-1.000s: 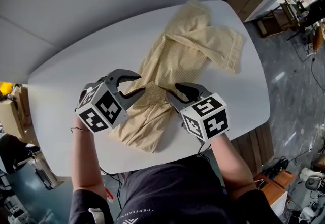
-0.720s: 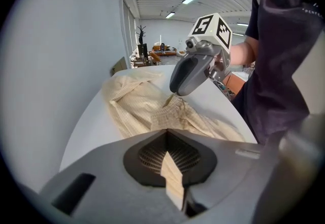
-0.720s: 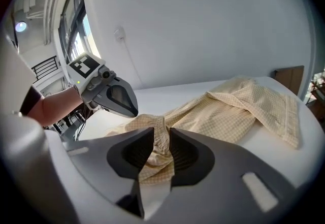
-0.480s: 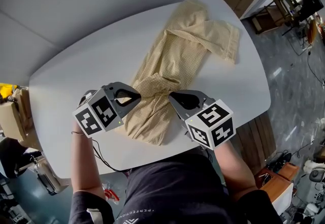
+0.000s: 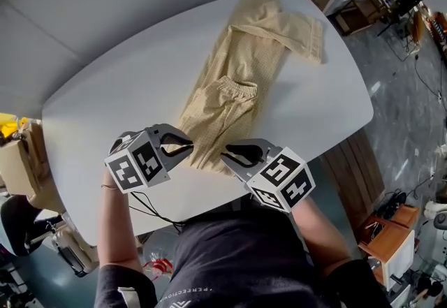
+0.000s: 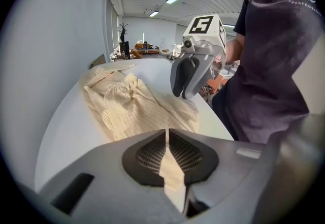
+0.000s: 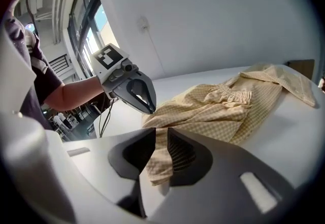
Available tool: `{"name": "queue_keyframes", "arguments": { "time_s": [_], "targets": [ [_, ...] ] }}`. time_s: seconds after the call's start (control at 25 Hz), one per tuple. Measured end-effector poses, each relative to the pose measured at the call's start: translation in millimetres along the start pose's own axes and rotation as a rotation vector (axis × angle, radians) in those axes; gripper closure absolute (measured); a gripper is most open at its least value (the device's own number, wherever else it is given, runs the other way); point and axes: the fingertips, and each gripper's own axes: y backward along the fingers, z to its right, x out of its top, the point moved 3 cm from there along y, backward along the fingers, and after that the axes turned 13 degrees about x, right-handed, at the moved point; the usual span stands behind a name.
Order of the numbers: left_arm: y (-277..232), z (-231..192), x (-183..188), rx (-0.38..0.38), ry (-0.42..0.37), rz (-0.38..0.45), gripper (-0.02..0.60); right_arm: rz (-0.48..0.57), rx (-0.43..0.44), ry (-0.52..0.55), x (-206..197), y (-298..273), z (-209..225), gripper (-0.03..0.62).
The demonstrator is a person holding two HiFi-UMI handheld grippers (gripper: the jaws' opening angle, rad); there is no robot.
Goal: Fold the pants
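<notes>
The left gripper has its fingers almost together, and a thin edge of the pale yellow checked pants is pinched in the slit between them. They have just eased apart a touch. The right gripper has its fingers at a narrow gap with a thicker fold of the same cloth clamped in it and hanging below. These too have just been opening a little.

In the head view the left gripper and the right gripper sit side by side at the lower centre. Their tips are near each other but apart, at the near end of the pants. From there the garment runs diagonally up to the upper right of the frame, flat on the white tabletop. A gathered elastic band lies on top about midway, and one part spreads toward the far right corner.
</notes>
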Motion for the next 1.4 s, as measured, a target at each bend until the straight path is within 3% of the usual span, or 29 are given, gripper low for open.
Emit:
{"name": "queue_keyframes", "arguments": {
  "time_s": [0.24, 0.4, 0.52, 0.68, 0.92, 1.04, 1.2, 1.4],
  "targets": [
    [-1.7, 28.3, -23.1, -0.021, -0.093, -0.003, 0.39, -0.072, -0.065, 0.042, -28.1, -20.3, -21.2, 0.456],
    [-9.8, 31.0, -36.1, -0.051, -0.077, -0.004, 0.344, -0.116, -0.102, 0.032, -45.2, -31.2, -21.7, 0.416],
    [-18.0, 32.4, -42.1, -0.055, -0.134, -0.042, 0.336, -0.134, -0.121, 0.025, -52.9, -33.8, -18.5, 0.395],
    [-30.4, 33.7, -50.9, -0.039, -0.201, -0.105, 0.371, -0.168, -0.121, 0.025, -59.6, -37.1, -14.3, 0.389],
    [-34.0, 34.9, -49.0, -0.037, -0.202, -0.087, 0.38, -0.248, -0.115, 0.095, -62.8, -37.1, -10.6, 0.401],
    [-35.0, 30.4, -48.6, -0.056, -0.13, -0.099, 0.402, -0.275, -0.118, 0.133, -62.9, -38.4, -10.3, 0.395],
    [-24.9, 19.5, -36.5, -0.099, 0.015, -0.109, 0.509, -0.275, -0.116, 0.134, -62.1, -39.6, -9.7, 0.4],
    [-7.5, 16.3, -19.4, -0.085, 0.063, -0.053, 0.534, -0.284, -0.18, 0.17, -62.1, -37.2, -6.8, 0.434]
  ]
}}
